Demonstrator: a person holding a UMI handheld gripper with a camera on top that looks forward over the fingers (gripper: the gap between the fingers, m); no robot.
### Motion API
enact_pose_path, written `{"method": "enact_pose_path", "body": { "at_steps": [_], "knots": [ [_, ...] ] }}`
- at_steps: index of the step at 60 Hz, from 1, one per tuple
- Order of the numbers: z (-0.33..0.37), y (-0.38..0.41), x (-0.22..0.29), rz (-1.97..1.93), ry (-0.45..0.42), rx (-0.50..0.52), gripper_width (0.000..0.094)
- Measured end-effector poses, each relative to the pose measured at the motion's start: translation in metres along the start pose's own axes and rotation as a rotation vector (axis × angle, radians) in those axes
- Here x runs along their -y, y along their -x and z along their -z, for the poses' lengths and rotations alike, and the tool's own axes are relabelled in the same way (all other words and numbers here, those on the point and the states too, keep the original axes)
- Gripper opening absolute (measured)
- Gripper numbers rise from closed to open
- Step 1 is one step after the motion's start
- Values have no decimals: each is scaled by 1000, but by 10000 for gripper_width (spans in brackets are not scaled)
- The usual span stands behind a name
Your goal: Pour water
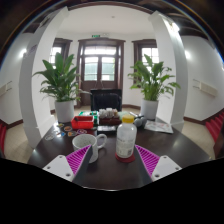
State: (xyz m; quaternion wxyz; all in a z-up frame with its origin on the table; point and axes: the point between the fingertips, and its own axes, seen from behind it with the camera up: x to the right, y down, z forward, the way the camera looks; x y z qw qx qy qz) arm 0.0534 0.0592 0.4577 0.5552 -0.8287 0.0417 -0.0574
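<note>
light: daylight from the window (pixel 100 66) at the far wall, blown out | room: moderately bright | table (pixel 50 148): dark, faint sheen | distortion: strong fisheye, walls bowing | focus: soft

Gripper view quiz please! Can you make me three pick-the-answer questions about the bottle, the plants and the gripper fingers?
1. Where is the bottle?
A. on the floor by a plant
B. on the table, just ahead of the fingers, nearer the right one
C. on the window sill

2. How many big potted plants stand at the back?
A. none
B. five
C. two

3. What is the gripper doing?
A. open, holding nothing
B. shut on the bottle
C. shut on the mug

Answers:
1 B: the bottle stands upright on the dark table beside the mug.
2 C: one plant stands left of the windows and one plant stands right.
3 A: the pink pads sit wide apart with bare table between them.
</note>
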Motion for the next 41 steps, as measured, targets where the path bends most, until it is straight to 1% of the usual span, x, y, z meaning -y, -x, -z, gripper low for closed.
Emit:
{"method": "enact_pose_path", "body": {
  "at_steps": [5, 13, 21, 28, 29, 41],
  "knots": [
    [45, -1, 32, 3, -38, -5, 840],
    [95, 15, 67, -6, -79, 66, 835],
    [124, 30, 91, -29, -123, 126, 834],
    [138, 34, 98, -31, -150, 145, 832],
    [142, 33, 103, -28, -146, 144, 832],
    [143, 22, 92, -7, -115, 130, 823]
  ]
}}
